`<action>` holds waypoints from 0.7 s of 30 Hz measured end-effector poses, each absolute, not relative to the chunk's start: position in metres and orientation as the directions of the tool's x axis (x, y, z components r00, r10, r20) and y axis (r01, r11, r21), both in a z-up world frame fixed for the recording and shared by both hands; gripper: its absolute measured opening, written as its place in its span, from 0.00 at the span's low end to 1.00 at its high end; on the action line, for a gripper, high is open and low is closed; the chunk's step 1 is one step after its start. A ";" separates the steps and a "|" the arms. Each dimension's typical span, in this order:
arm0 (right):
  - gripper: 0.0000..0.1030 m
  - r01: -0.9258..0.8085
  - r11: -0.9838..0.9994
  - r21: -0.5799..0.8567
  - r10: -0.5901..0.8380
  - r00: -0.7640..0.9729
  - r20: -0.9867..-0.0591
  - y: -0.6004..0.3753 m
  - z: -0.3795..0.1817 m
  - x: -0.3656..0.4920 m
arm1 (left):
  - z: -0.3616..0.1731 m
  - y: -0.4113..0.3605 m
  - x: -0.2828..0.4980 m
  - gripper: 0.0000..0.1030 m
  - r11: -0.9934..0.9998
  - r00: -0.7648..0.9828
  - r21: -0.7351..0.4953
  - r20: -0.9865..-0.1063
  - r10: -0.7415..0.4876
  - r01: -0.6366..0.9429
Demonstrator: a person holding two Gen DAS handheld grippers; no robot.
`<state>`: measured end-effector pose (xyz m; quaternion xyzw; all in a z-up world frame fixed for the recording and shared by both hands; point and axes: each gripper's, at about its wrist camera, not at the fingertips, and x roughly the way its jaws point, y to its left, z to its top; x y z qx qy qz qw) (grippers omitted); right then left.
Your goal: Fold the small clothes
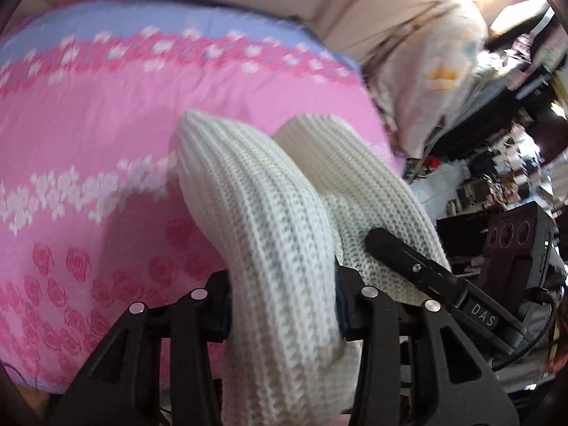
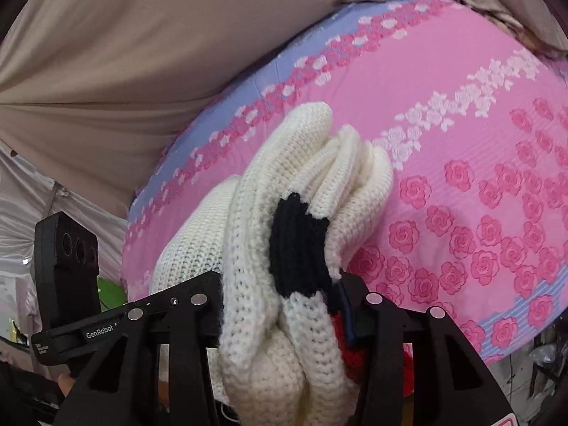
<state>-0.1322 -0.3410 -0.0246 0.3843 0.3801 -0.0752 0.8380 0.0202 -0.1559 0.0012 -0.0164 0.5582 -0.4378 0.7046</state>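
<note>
Nearest the lens, the left gripper (image 1: 284, 305) was clamped on a thick fold of the knit (image 1: 269, 220), its jaws pressed in on both sides of the ribbed cream fabric. The right gripper (image 2: 284, 305) held the same knit (image 2: 284, 191) in the same way, pinching a bunched wad of several layers, among them a black patch (image 2: 298, 241) and a scrap of red (image 2: 349, 340) low by the right-hand finger. Each camera caught the other gripper close alongside, so the two grips sat near one another on the garment.

The knit stood up from the jaws and drooped over at its top, apparently held up off the bedspread (image 1: 106, 135), which lay beyond it, pink with rose bands and a blue edge. Further still hung a beige curtain (image 2: 124, 53).

By its look the knit was soft, bulky and fairly light, limp enough to sag wherever it was unsupported and springy enough to unfold when released. It seemed not slippery; the coarse ribs should grip well. A hold on an edge or corner, one layer rather than a wad, would likely give cleaner folds.
</note>
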 end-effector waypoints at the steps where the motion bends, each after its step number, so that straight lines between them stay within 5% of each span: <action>1: 0.42 0.417 0.697 0.584 0.147 0.714 -0.684 -0.340 -0.011 -0.140 | 0.016 -0.154 0.015 0.38 0.586 -0.004 -0.518 -0.751 -0.660 0.624; 12: 0.42 0.269 0.828 0.492 -0.054 0.911 -0.408 -0.306 0.142 -0.168 | 0.162 -0.116 0.000 0.38 0.412 0.163 -0.440 -0.501 -0.850 0.798; 18: 0.43 0.096 0.917 0.387 -0.013 0.978 -0.210 -0.254 0.206 -0.144 | 0.226 -0.042 0.012 0.38 0.454 0.347 -0.311 -0.342 -0.873 0.835; 21: 0.45 0.022 0.935 0.354 0.042 0.984 -0.172 -0.229 0.217 -0.123 | 0.225 -0.009 0.027 0.40 0.517 0.426 -0.269 -0.331 -0.842 0.813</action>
